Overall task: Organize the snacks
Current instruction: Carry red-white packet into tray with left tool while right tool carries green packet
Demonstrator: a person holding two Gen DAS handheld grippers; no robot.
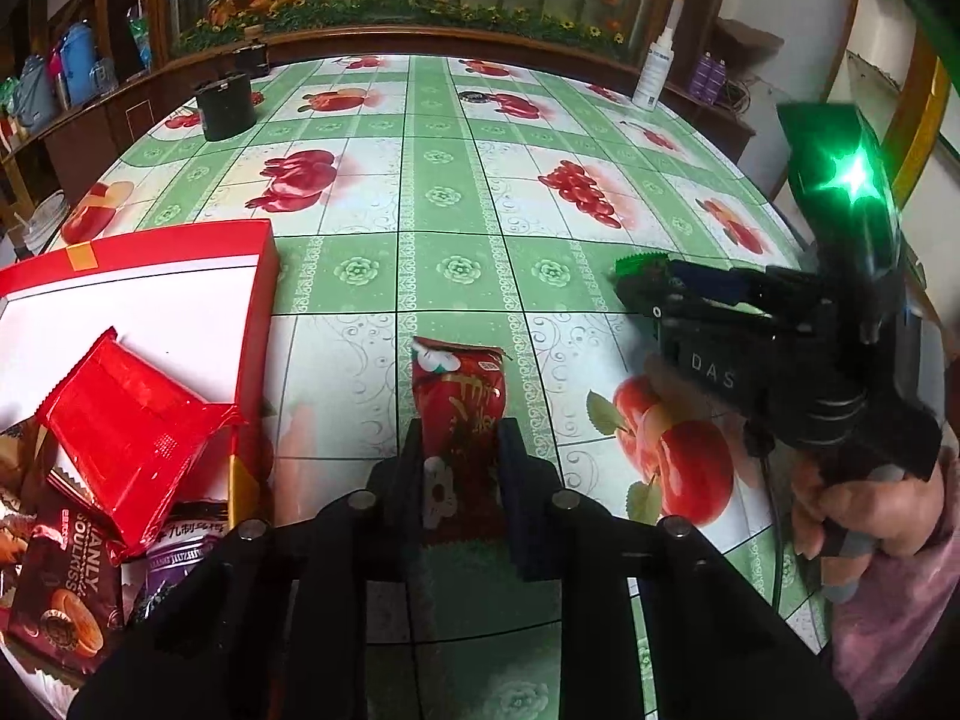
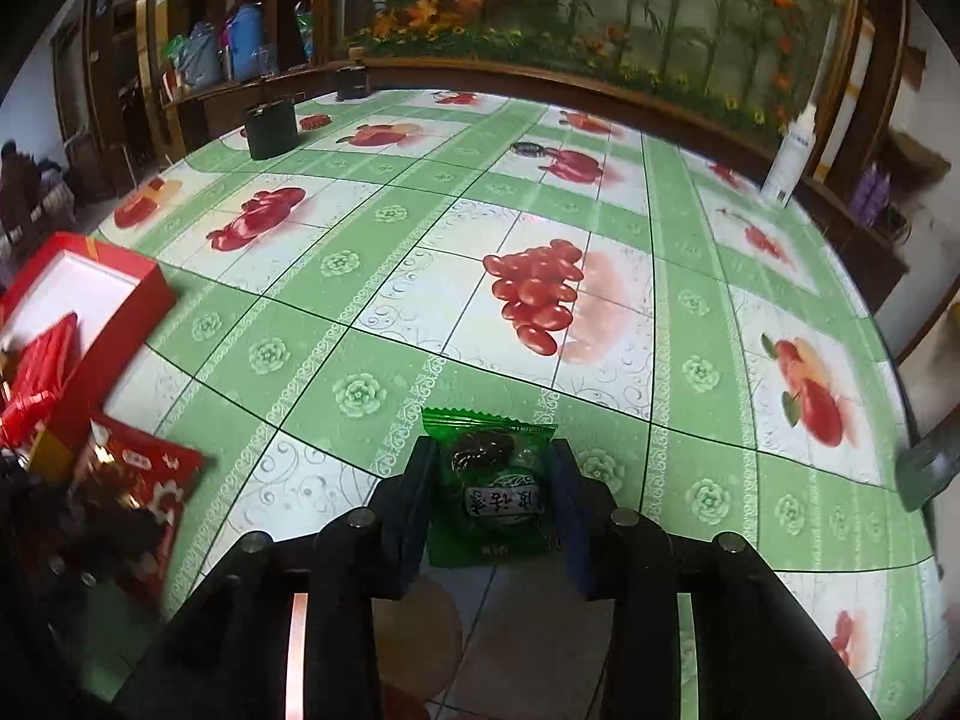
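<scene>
My left gripper point(image 1: 459, 438) is shut on a red snack packet point(image 1: 459, 396) and holds it above the tablecloth, just right of the red box point(image 1: 255, 324). The box has a white inside and holds several snack packs, with a shiny red pack point(image 1: 129, 420) on top. My right gripper point(image 2: 492, 468) is shut on a small green snack packet point(image 2: 489, 480) near the table's front edge. The right gripper also shows in the left wrist view point(image 1: 642, 282), off to the right with the green packet edge at its tip. The red box sits at the left in the right wrist view point(image 2: 120, 312).
A black round tin point(image 1: 227, 105) stands at the far left of the table, another dark container point(image 1: 251, 59) behind it. A white spray bottle point(image 1: 654, 72) stands at the far right edge. A green fruit-print cloth point(image 1: 456, 192) covers the table. Shelves with bottles line the left wall.
</scene>
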